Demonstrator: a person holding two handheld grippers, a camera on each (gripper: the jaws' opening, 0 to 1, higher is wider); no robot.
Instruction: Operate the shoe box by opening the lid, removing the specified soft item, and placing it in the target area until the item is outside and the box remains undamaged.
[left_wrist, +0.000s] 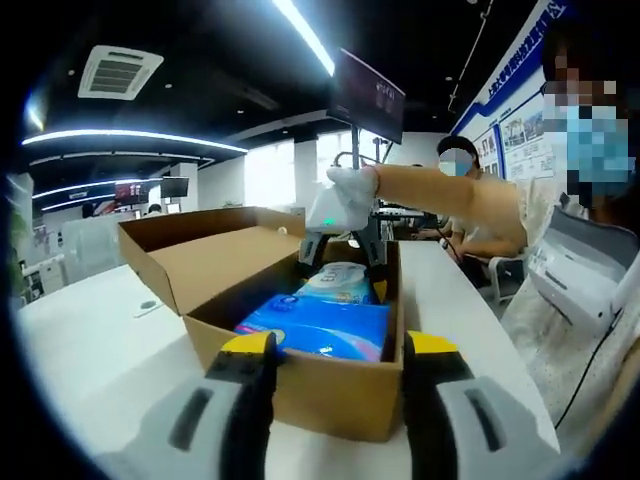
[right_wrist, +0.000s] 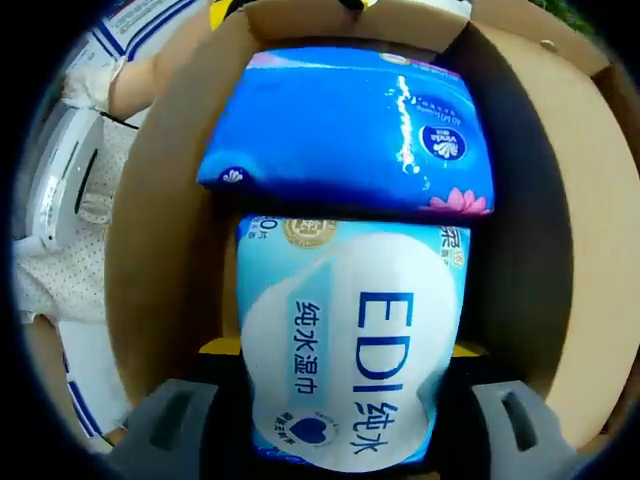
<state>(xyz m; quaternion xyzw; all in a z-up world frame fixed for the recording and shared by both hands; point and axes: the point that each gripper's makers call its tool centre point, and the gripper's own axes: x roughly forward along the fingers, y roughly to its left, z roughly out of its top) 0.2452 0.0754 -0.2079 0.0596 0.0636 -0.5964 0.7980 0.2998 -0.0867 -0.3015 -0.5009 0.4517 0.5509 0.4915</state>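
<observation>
The brown cardboard shoe box stands on the white table with its lid folded back to the left. Inside lie a dark blue tissue pack and a light blue wet wipes pack. My left gripper is open, its yellow-tipped jaws level with the box's near wall. My right gripper reaches down into the far end of the box. Its jaws press on both sides of the wet wipes pack.
The white table stretches to the left of the box and behind it. A person in a beige sleeve stands close at the right. Another person sits behind. A white device sits at the right edge.
</observation>
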